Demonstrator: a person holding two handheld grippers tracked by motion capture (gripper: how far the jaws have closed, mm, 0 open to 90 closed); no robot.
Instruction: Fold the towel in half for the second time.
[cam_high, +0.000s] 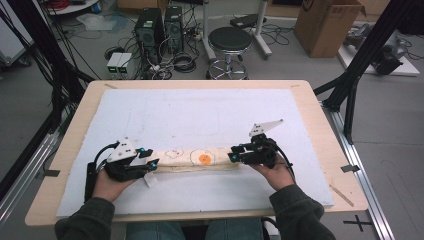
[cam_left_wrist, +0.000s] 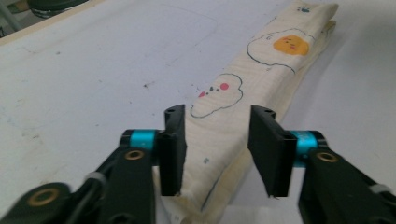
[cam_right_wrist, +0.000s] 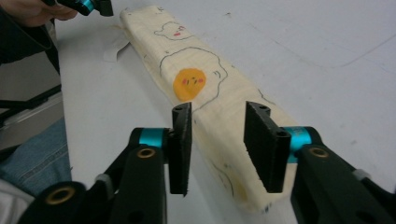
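Near the counter's (cam_high: 310, 107) front edge, the left tool (cam_high: 150, 159) and right tool (cam_high: 234, 154) stand spread at opposite ends of the folded cloth (cam_high: 197, 161).

The folded cloth (cam_high: 197, 161) is looking soft, matt and woven; the white mat (cam_high: 200, 115) is looking matt and scuffed, the table (cam_high: 320, 130) showing pale smooth wood.

Even, soft overhead light, faint shadows, no glare; all three pictures slightly soft and grainy.
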